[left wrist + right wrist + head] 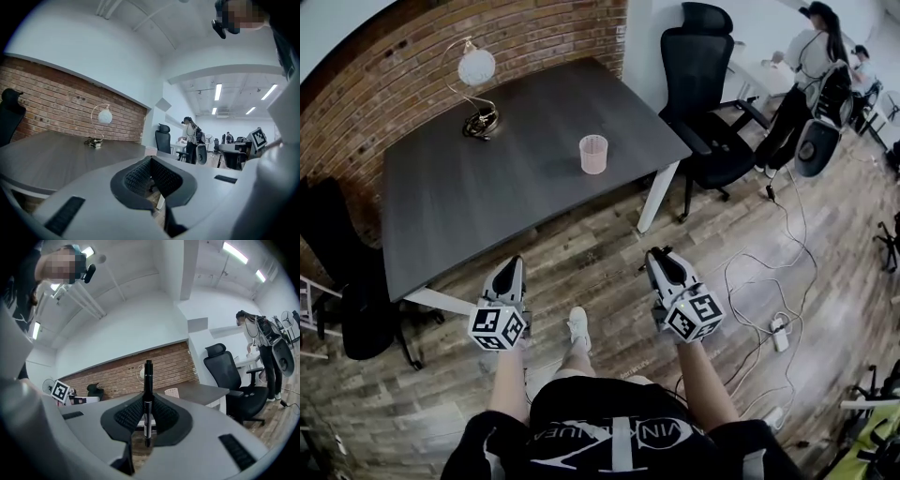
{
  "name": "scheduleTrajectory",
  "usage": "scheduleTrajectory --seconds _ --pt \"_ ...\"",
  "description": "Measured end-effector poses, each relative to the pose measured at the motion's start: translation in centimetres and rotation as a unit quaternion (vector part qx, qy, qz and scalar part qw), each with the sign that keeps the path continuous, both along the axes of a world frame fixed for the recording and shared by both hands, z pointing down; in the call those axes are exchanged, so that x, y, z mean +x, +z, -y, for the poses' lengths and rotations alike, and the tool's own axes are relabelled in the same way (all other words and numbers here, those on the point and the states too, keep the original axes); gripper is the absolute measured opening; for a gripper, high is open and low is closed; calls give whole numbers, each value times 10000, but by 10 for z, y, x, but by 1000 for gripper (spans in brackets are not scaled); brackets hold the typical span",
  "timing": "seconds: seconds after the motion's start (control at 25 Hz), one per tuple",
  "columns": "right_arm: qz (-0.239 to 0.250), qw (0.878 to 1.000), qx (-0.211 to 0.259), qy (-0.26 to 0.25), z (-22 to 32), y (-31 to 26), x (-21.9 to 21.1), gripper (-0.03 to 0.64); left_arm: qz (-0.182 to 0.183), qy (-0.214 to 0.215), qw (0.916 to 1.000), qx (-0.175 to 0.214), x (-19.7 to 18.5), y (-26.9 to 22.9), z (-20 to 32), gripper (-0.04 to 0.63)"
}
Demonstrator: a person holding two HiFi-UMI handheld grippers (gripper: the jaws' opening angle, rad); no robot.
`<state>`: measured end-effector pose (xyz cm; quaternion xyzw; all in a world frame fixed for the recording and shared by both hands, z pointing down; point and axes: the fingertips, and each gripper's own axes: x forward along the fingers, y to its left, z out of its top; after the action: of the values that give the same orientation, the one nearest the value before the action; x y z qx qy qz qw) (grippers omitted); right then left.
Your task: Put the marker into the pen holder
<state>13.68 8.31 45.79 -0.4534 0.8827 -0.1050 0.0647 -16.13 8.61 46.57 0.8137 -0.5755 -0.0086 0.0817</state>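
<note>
Right gripper (148, 420): grips marker (148, 390) upright
Left gripper (151, 176): jaws together, empty
Approach: centre marker above pen holder (593, 154) near tabletop's (487, 187) right edge, probably vertical

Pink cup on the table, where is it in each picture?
Head view: the pink cup stands near the table's right edge.
Left gripper view: probably the pale pink shape just above the jaws.
Right gripper view: small, just right of the held marker.
Shared landmark: the globe lamp, by the brick wall.
</note>
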Motion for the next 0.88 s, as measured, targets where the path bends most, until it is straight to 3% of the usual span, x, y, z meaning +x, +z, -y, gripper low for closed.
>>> scheduleTrajectory --seconds 0.88 --pt "266 9981 -280 475 188 -1 -36 60 168 937 9955 44 0 -11 206 14"
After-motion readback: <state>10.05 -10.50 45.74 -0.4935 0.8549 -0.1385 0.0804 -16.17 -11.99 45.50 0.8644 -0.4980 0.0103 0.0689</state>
